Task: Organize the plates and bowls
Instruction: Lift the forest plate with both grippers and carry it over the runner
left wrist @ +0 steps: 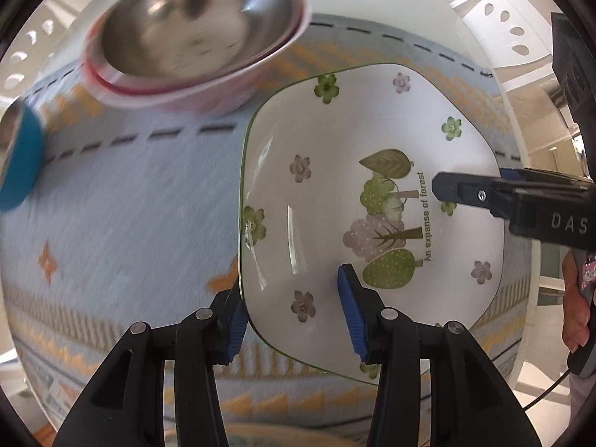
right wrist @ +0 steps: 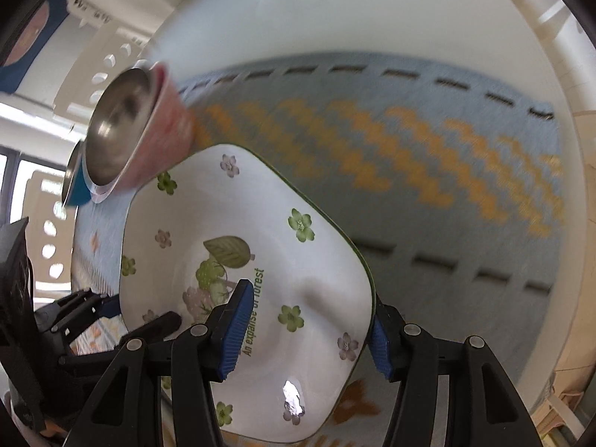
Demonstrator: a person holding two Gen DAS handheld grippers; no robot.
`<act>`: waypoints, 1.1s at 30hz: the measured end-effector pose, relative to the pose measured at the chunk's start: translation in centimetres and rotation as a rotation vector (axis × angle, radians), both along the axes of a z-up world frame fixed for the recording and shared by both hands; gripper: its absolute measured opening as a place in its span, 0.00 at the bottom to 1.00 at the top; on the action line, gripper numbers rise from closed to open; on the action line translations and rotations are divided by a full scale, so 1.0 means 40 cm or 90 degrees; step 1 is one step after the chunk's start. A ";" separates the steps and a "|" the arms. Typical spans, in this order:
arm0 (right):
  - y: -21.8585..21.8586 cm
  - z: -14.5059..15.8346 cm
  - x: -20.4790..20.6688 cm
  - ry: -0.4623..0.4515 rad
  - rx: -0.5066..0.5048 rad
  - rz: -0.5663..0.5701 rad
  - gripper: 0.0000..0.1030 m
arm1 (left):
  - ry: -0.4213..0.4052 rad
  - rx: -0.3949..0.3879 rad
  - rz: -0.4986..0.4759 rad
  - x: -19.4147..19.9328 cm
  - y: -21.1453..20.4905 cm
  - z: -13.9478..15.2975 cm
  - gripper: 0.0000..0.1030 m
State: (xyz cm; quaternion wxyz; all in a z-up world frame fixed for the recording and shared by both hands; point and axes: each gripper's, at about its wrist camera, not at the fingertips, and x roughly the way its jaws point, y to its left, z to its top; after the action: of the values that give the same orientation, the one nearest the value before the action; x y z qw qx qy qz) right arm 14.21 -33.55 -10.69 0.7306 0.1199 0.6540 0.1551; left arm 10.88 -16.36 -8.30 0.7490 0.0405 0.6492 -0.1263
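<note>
The square white plate with green flowers (left wrist: 354, 201) is held by both our grippers, left (left wrist: 296, 316) and right (right wrist: 303, 331), fingers clamped on opposite rims; next we carry it level.

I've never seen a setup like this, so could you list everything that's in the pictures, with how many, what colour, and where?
Square plate: one, white with flower and tree prints, on the cloth.
Steel bowl: one, silver, nested in the pink bowl.
Pink bowl: one, beyond the plate.
Blue bowl: one, at the cloth's edge.
Cloth: one, pale blue with orange pattern, over the table.
Chairs: white, around the table.
Left gripper: black, blue pads, straddling the plate's rim.
Right gripper: same, astride the opposite rim.
Hand: one, far right.
</note>
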 end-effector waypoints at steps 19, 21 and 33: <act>-0.001 -0.004 -0.075 0.010 0.086 -0.042 0.54 | -0.018 -0.029 0.029 -0.029 0.157 -0.031 0.41; -0.007 -0.003 -0.074 0.010 0.085 -0.056 0.54 | -0.017 -0.036 0.032 -0.012 0.158 -0.037 0.41; -0.033 0.020 -0.112 -0.003 0.092 -0.073 0.55 | -0.012 -0.031 -0.024 -0.017 0.102 -0.012 0.41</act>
State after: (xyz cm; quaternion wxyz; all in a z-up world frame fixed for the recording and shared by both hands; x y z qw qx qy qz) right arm 9.75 -34.88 -9.90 0.7290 0.2096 0.6316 0.1602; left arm 10.21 -12.29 -8.78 0.7535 0.0353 0.6378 -0.1558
